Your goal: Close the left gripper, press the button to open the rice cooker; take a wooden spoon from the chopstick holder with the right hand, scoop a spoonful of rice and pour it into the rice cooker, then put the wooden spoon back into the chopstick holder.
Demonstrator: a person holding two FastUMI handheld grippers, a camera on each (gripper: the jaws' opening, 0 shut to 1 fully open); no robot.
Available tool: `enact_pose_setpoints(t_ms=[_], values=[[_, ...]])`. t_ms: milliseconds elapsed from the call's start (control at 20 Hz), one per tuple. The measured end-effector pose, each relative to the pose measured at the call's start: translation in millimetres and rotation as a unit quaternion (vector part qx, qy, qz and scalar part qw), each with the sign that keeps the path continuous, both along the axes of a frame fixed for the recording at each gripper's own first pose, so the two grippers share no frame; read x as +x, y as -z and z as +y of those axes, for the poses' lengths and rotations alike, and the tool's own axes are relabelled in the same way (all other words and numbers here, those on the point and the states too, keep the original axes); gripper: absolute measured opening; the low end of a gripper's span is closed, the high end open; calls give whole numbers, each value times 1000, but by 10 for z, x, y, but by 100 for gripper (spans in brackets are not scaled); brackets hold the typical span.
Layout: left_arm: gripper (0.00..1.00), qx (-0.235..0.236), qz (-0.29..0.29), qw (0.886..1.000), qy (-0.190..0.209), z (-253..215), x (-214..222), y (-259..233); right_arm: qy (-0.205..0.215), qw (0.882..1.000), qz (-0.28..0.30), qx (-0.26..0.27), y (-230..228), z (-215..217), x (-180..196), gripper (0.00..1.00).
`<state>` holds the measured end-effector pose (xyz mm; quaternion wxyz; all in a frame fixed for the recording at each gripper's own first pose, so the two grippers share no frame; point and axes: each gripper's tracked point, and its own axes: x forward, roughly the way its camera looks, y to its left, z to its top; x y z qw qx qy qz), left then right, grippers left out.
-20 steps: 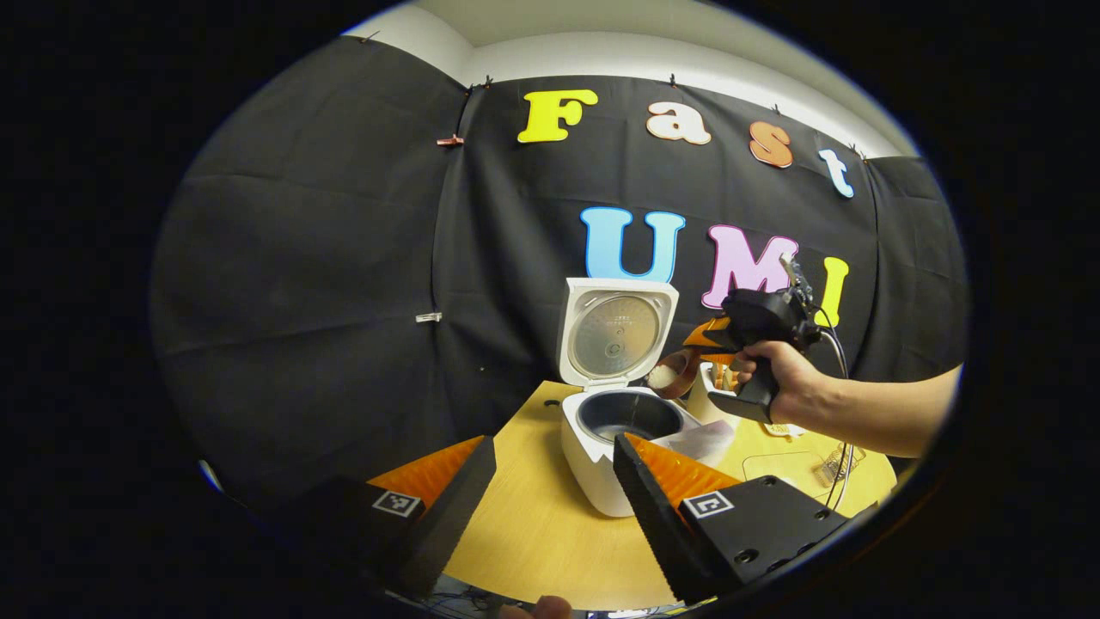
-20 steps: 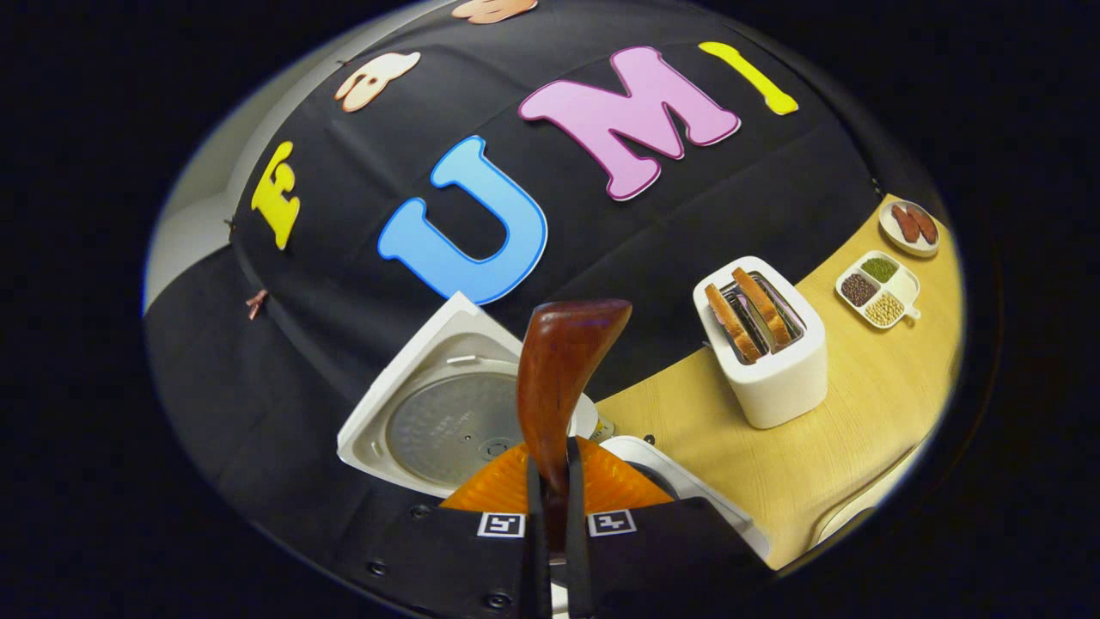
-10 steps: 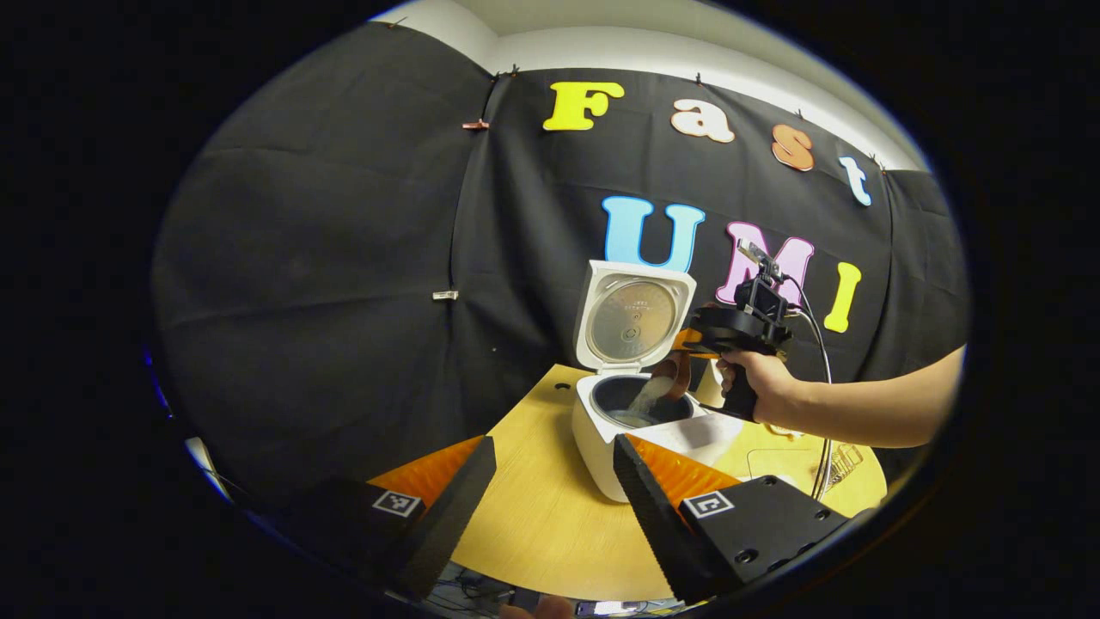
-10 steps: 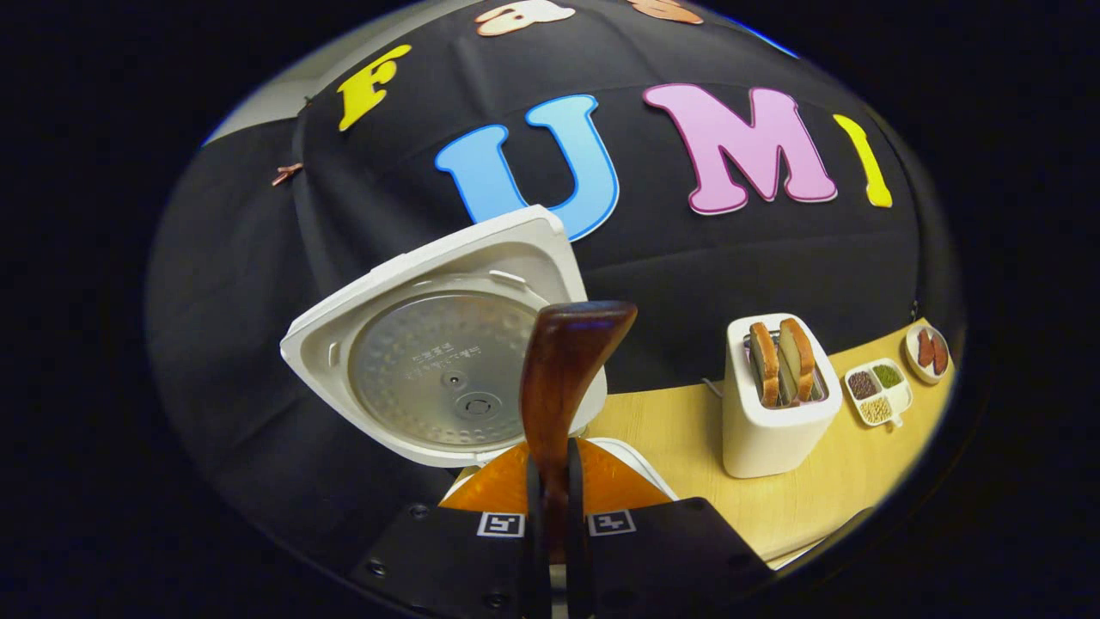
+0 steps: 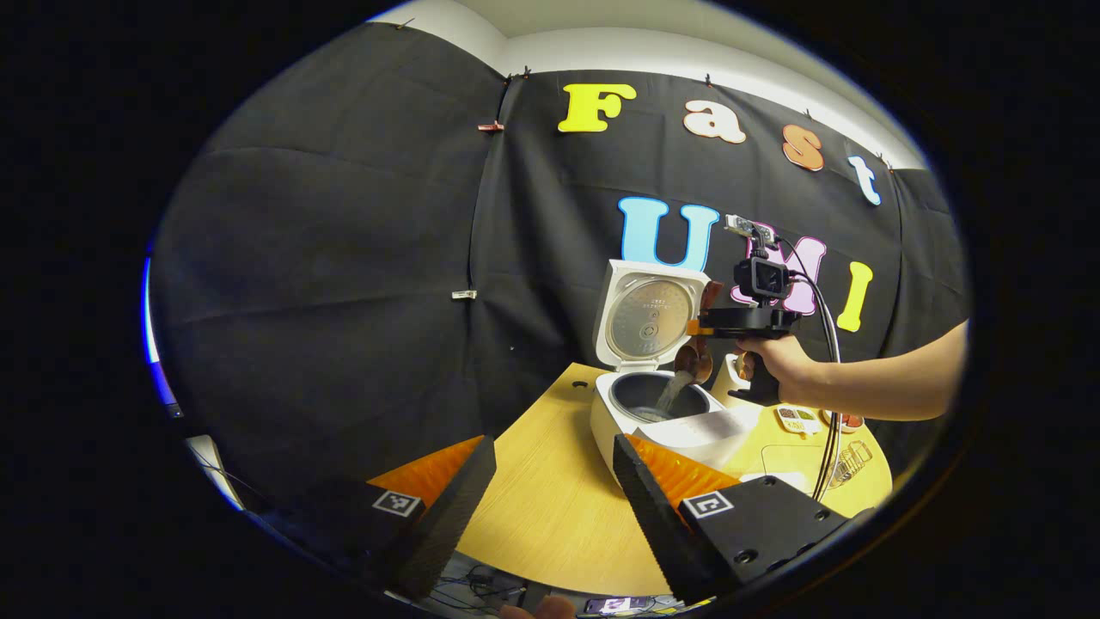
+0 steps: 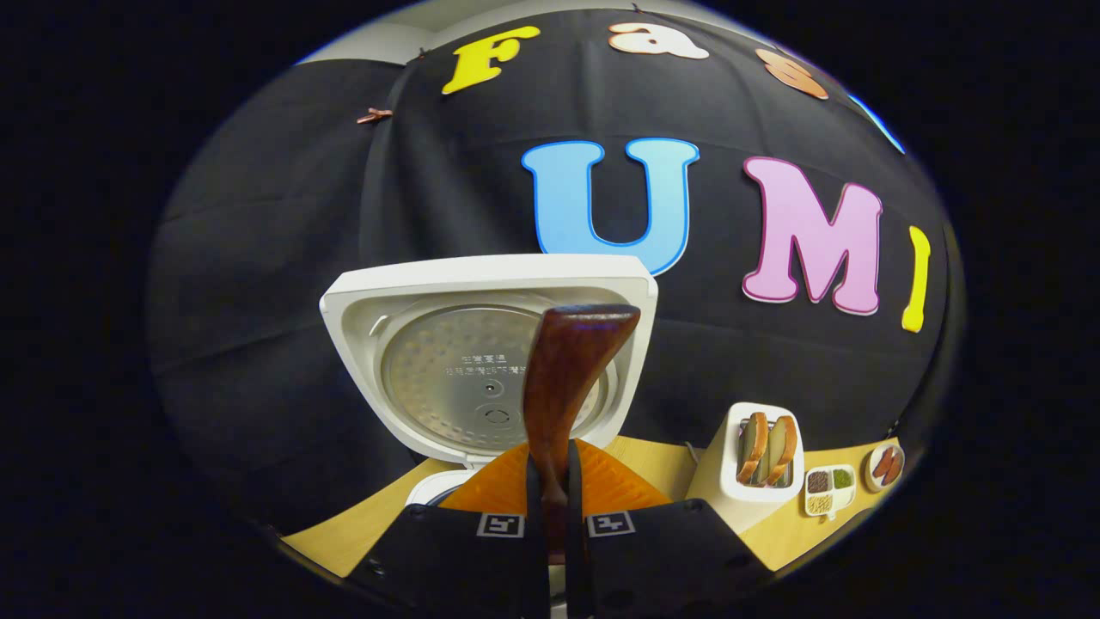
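The white rice cooker [image 5: 640,421] stands on the wooden table with its lid [image 5: 650,314] upright and open. A person's hand holds my right gripper [image 5: 698,327] just above and right of the pot. It is shut on the dark wooden spoon [image 5: 694,359]. The spoon's bowl tips downward and a stream of rice [image 5: 671,394] falls into the pot. In the right gripper view the spoon's handle [image 6: 567,370] sticks up between my right gripper [image 6: 554,471] and its two fingers, in front of the lid [image 6: 481,361]. My left gripper [image 5: 554,443] hangs open and holds nothing, well in front of the cooker.
A white toaster [image 6: 760,456] with bread slices stands right of the cooker. Beside it are a divided dish of beans [image 6: 829,492] and a small plate [image 6: 885,464]. A white holder [image 5: 729,371] sits partly hidden behind the hand. The table's front edge [image 5: 550,576] lies near my left gripper.
The right gripper has rolled level and risen over the pot, tipping the spoon so that rice pours out. The left gripper has drawn back and to the left, staying open.
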<state>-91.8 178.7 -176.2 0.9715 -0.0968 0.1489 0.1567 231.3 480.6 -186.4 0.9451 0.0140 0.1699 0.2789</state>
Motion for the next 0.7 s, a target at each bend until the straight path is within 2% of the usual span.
enact_pose_setpoints(t_ms=[150,200,250,500,700], values=[[95,2,-3,1000,-4,10,-53,-41,-38,997,-39,-48,-13,62,-84,12],[95,1,-3,1000,-4,9,-66,-46,-51,996,-51,-61,-5,91,-114,7],[95,1,-3,1000,-6,6,-83,-35,-61,994,-59,-71,-1,114,-139,12],[95,1,0,1000,-10,28,-145,-30,-95,986,-96,-100,-59,200,-281,12],[95,-3,0,1000,-11,4,-175,-33,-126,974,-137,-130,-141,269,-407,12]])
